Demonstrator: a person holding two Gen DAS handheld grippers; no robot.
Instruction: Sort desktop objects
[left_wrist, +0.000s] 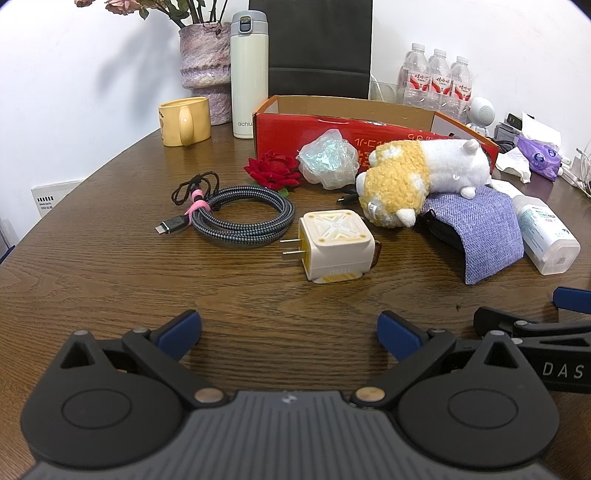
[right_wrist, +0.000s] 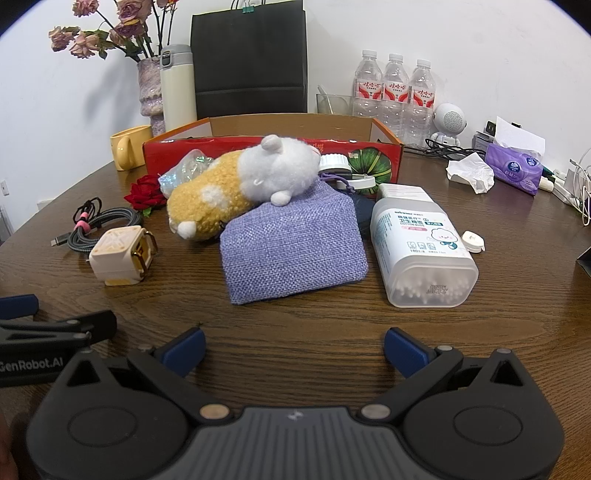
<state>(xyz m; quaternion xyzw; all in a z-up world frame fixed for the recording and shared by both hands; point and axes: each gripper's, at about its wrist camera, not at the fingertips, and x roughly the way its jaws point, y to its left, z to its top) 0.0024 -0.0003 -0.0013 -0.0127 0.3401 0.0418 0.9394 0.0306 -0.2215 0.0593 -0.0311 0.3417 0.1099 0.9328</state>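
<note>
Loose items lie on the wooden table before a red cardboard box (left_wrist: 332, 127) (right_wrist: 221, 149). A cream charger cube (left_wrist: 334, 245) (right_wrist: 120, 256) lies beside a coiled braided cable (left_wrist: 236, 218) (right_wrist: 101, 225). A yellow-and-white plush toy (left_wrist: 417, 177) (right_wrist: 240, 188) rests partly on a purple cloth pouch (left_wrist: 480, 229) (right_wrist: 291, 247). A cotton swab box (right_wrist: 421, 243) (left_wrist: 543, 236) lies on its side. A red fabric rose (left_wrist: 273, 171) (right_wrist: 146, 195) and a crumpled plastic bag (left_wrist: 327, 160) sit near the box. My left gripper (left_wrist: 290, 332) and right gripper (right_wrist: 295, 350) hover open near the front edge, holding nothing.
At the back stand a vase of dried flowers (left_wrist: 205, 70), a white thermos (left_wrist: 249, 74), a yellow mug (left_wrist: 184, 120), a black paper bag (right_wrist: 249, 55) and water bottles (right_wrist: 395, 88). Tissues (right_wrist: 513, 166), a small white speaker (right_wrist: 448, 122) and cables lie at the right.
</note>
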